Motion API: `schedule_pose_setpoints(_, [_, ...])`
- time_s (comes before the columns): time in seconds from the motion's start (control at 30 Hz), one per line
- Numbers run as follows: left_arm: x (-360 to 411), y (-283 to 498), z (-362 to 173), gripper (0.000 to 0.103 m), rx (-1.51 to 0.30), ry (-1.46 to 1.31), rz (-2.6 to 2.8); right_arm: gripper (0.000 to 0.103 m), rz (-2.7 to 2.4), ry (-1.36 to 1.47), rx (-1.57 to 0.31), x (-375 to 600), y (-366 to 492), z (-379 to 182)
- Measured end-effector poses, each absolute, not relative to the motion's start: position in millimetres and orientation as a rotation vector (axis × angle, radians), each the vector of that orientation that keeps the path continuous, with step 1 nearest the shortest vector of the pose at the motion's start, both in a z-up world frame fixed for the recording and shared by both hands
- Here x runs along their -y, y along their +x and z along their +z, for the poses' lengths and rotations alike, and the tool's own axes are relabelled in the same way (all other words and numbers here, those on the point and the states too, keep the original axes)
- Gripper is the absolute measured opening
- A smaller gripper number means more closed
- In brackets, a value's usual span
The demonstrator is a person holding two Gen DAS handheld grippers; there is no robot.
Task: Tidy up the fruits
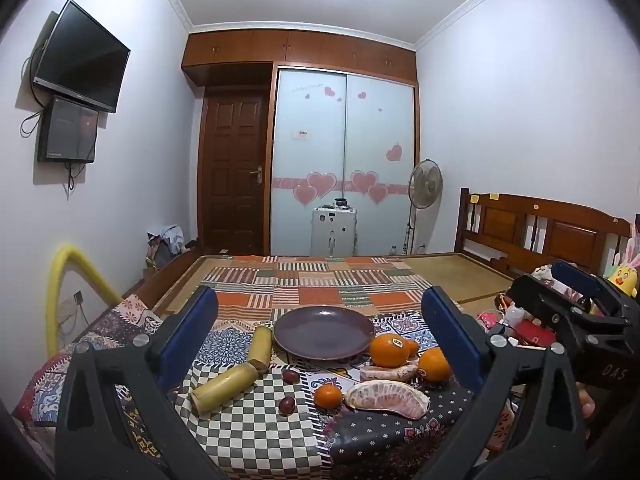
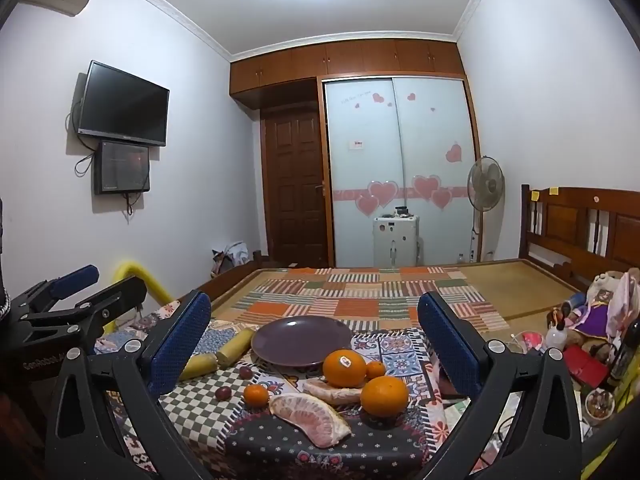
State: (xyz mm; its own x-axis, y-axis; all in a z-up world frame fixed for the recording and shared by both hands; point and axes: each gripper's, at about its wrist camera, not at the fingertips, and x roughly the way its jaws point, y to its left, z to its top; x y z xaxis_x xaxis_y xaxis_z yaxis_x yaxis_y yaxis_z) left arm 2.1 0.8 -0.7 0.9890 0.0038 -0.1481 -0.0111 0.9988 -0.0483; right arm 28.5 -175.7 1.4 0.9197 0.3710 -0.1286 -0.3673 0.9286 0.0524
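Fruits: grouped on the bed's patterned cloth, all outside the empty plate (image 2: 302, 340). Large orange (image 2: 384, 396) lies ahead of the right claw (image 2: 314, 344), toward its right finger; nearer this hand. Left claw (image 1: 319, 336): likewise apart, empty. Sugarcane pieces (image 1: 224, 386) lie leftward, long axes angled toward the plate.

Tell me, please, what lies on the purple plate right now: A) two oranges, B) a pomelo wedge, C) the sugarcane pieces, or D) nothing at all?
D: the purple plate is bare, while the stickered orange, the pomelo wedge and the sugarcane pieces all lie on the cloth around it.
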Motion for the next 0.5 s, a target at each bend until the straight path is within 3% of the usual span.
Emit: schedule_pose_setpoints(0.5, [-0.4, 1.8, -1.9, 0.103, -0.150, -0.058, 0.006, 0.103, 0.381, 0.033, -0.129, 180.0, 26.3, 4.3])
